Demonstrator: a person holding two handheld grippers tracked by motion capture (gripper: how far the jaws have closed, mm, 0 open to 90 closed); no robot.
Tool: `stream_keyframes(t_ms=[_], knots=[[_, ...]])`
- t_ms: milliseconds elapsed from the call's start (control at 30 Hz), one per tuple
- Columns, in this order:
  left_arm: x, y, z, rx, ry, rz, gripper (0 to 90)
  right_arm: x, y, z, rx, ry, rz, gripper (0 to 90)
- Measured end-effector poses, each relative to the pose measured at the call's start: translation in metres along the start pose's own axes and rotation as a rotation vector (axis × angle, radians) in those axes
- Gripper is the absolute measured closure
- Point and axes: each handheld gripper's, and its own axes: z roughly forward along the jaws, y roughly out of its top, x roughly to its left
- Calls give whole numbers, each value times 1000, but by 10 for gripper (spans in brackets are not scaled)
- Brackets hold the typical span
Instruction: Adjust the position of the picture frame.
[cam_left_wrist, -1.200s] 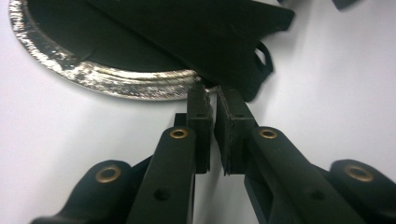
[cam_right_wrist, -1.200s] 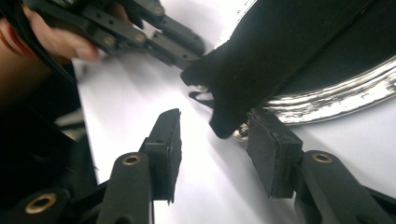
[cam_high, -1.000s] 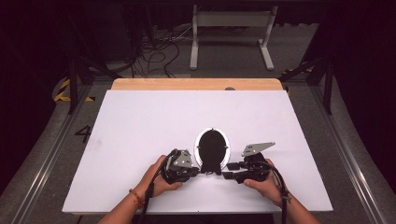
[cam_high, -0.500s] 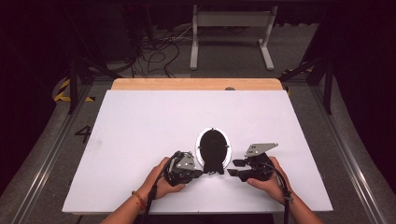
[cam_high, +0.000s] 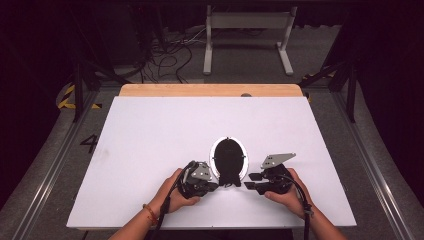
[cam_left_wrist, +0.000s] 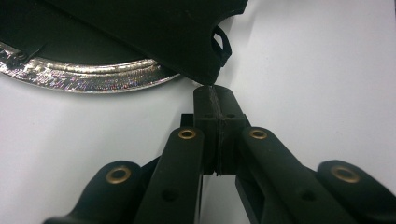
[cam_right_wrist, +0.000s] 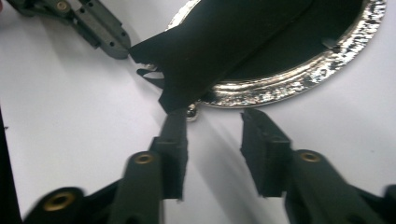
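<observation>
A white counter (cam_high: 150, 145) is seen from the high view, with an oval silver-rimmed tray (cam_high: 215, 159) lying near its front edge; a black piece of fabric (cam_high: 230, 160) is laid across the tray and overhangs its near rim; the left tongs (cam_high: 216, 184) are held at the tray's near left, the right tongs (cam_high: 251, 183) at its near right, each in 1 hand; in the left gripper view the left tongs (cam_left_wrist: 216, 100) are pressed together, their tips touching the lower corner of the fabric (cam_left_wrist: 154, 32), though whether any cloth is caught between them cannot be told; the tray rim (cam_left_wrist: 93, 77) lies just beside; in the right gripper view the right tongs (cam_right_wrist: 212, 123) stand apart, 1 tip just under the fabric's hanging corner (cam_right_wrist: 224, 42), beside the tray rim (cam_right_wrist: 299, 77)
</observation>
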Motion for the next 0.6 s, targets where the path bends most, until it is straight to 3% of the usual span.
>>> stream_keyframes(t_ms=[200, 600], knots=[[0, -1, -3, 10, 12, 1, 899, 9, 1, 11, 18, 32, -51, 833], [4, -6, -6, 3, 10, -16, 898, 11, 3, 17, -24, 71, -18, 872]])
